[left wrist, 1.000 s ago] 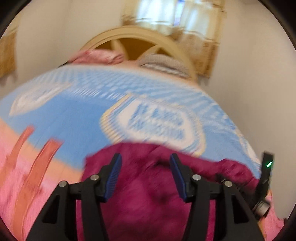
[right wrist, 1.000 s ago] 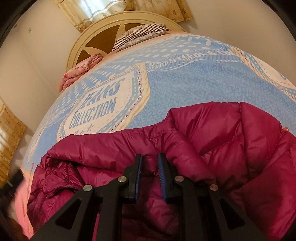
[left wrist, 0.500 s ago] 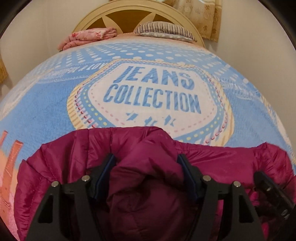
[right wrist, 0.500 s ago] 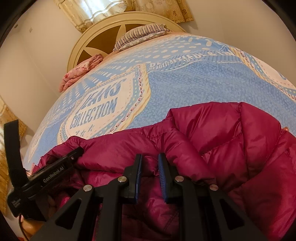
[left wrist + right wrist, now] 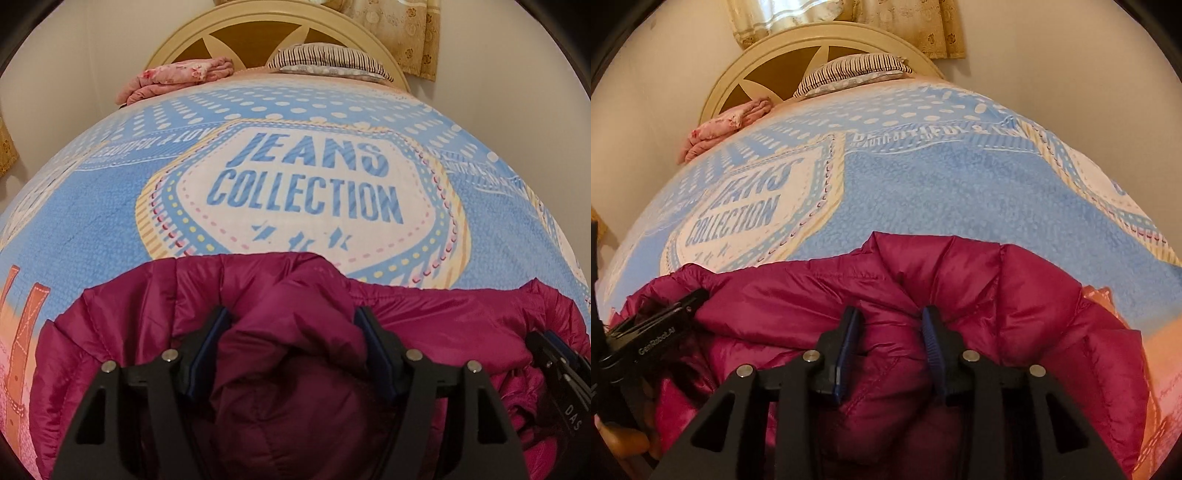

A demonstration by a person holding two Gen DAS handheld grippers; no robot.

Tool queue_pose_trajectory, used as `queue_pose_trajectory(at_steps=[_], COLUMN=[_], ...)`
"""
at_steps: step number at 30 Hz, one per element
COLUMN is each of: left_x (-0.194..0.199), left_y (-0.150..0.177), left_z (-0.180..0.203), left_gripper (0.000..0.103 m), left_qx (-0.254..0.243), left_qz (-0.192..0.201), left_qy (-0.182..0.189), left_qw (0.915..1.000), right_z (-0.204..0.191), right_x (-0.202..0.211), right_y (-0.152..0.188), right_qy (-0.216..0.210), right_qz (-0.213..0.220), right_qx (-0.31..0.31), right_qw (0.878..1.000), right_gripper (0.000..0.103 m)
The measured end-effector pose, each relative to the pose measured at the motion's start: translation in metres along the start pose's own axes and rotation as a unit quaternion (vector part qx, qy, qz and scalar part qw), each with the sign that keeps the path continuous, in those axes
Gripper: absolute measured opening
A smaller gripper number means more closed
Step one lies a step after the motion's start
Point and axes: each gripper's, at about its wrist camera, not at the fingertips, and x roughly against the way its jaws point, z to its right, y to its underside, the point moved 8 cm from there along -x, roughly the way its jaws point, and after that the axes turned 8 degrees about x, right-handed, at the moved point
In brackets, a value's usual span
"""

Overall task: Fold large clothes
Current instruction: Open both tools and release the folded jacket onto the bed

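Observation:
A magenta puffer jacket (image 5: pixel 129 314) lies bunched at the near end of the bed, on a blue blanket (image 5: pixel 110 206) printed "JEANS COLLECTION". My left gripper (image 5: pixel 291 317) is pressed down into it with its jaws wide, and a puffy fold bulges up between them. In the right wrist view the jacket (image 5: pixel 1052 295) fills the foreground. My right gripper (image 5: pixel 891 317) has its jaws opening, with a ridge of jacket fabric still between them. Each gripper shows in the other's view: the right gripper (image 5: pixel 554 354) at the right edge, the left gripper (image 5: pixel 657 325) at the left edge.
A cream round headboard (image 5: pixel 258 33) stands at the far end of the bed, with a striped pillow (image 5: pixel 328 61) and a folded pink blanket (image 5: pixel 177 79) against it. Patterned curtains (image 5: pixel 406 33) hang behind. Pale walls flank the bed. A hand (image 5: pixel 617 439) shows at the lower left.
The left gripper dropped onto the jacket and its jaws widened around a fold. The right gripper's jaws, pinched on the fabric before, have spread apart; that hand stayed in place.

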Motion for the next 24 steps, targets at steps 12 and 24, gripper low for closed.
queue_pose_trajectory(at_steps=[12,24], left_x=[0.081,0.253], left_y=[0.018,0.124], left_z=[-0.03,-0.183], left_gripper=[0.078,0.079], left_qx=[0.025,0.043], left_qz=[-0.017,0.046], left_qy=[0.102,0.234], left_qw=[0.9943,0.9703], right_z=[0.007,0.074], right_x=[0.051,0.287], right_y=[-0.005,0.157], right_qy=[-0.023,-0.053], right_qz=[0.014,0.071], right_qx=[-0.024,-0.049], right_qw=[0.999,0.995], right_gripper=[0.041,0.053])
